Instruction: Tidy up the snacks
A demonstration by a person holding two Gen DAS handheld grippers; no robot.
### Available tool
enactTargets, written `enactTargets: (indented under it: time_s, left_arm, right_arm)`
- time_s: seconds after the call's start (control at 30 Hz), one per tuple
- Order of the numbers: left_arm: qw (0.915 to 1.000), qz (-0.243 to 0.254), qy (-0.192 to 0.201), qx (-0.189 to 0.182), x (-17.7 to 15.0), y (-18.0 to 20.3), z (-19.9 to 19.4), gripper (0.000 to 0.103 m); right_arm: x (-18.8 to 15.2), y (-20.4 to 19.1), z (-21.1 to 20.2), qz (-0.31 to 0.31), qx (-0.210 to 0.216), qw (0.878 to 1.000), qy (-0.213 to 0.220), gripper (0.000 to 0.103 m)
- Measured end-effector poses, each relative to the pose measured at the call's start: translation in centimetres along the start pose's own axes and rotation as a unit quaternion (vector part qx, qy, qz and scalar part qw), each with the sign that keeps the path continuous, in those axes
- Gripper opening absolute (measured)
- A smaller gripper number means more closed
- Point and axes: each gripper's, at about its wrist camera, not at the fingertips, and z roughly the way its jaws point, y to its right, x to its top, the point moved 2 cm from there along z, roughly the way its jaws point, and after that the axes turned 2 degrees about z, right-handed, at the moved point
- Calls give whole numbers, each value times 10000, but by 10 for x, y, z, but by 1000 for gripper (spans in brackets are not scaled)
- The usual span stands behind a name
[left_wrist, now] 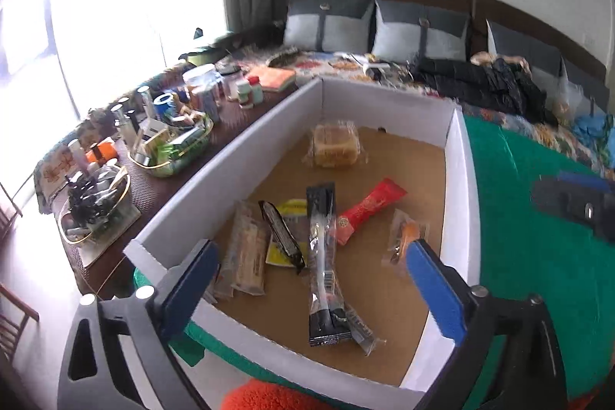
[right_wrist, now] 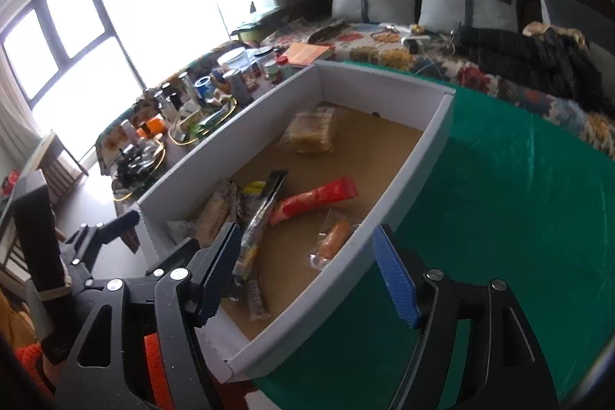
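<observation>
Jaws of both the left gripper [left_wrist: 311, 279] and right gripper [right_wrist: 307, 275] stand spread, empty; next pick should centre on one snack, say the red packet [left_wrist: 365, 214], in the box [left_wrist: 384, 106] mid-frame.

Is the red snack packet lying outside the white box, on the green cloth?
No, the red snack packet lies inside the white box, on its brown floor among the other wrapped snacks.

Both wrist cams look down, near, sharing box [left_wrist: 457, 156].
</observation>
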Motion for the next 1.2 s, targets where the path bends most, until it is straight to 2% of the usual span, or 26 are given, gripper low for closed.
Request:
enactTargets:
  time_s: [0.1,0.2,0.3,0.33,0.4,0.47,0.53,0.73,0.87,1.03,1.13,1.2]
  left_arm:
    - [9993,-316,213,21,5,-7,-16,103]
    - [9966,-744,276,-217,7,-18,-21,103]
    - [9897,-1274,254,-597,6,-35,-21,103]
    - [9891,-1354,207,-538,6,-41,-20,103]
    - [9928,-1183,119,-167,7,-44,-18,103]
    - [9966,-788,29,221,8,-43,-16,103]
    - [9976,-562,-58,408,8,-42,-15,103]
    - [9977,-335,-228,547,6,-41,-17,103]
    - [9960,-92,-254,852,6,-39,-18,103]
    - [9963,-204,-167,815,9,-45,-26,103]
    - [9930,-117,-247,1153,15,-48,-26,103]
    - [9929,-122,-173,1170,18,-51,-29,103]
  right_arm:
    - [-3,-1,-12,-91,-266,9995,123,81]
    - [-9,-4,-19,-143,-429,9987,214,82]
    - [-12,-9,-13,-215,-463,9987,65,84]
    - [-12,-10,-10,-239,-477,9986,32,84]
    - [-12,-14,-7,-255,-504,9984,29,84]
    - [-11,-18,-5,-270,-487,9984,17,84]
    - [-11,-21,-3,-310,-485,9983,1,84]
    - [-13,-35,1,-551,-490,9973,-16,84]
    - [-13,-39,5,-632,-497,9968,-34,84]
    - [-12,-41,6,-647,-523,9965,-57,84]
    - [-11,-42,8,-676,-597,9959,-106,84]
    - [-10,-44,8,-687,-629,9956,-134,84]
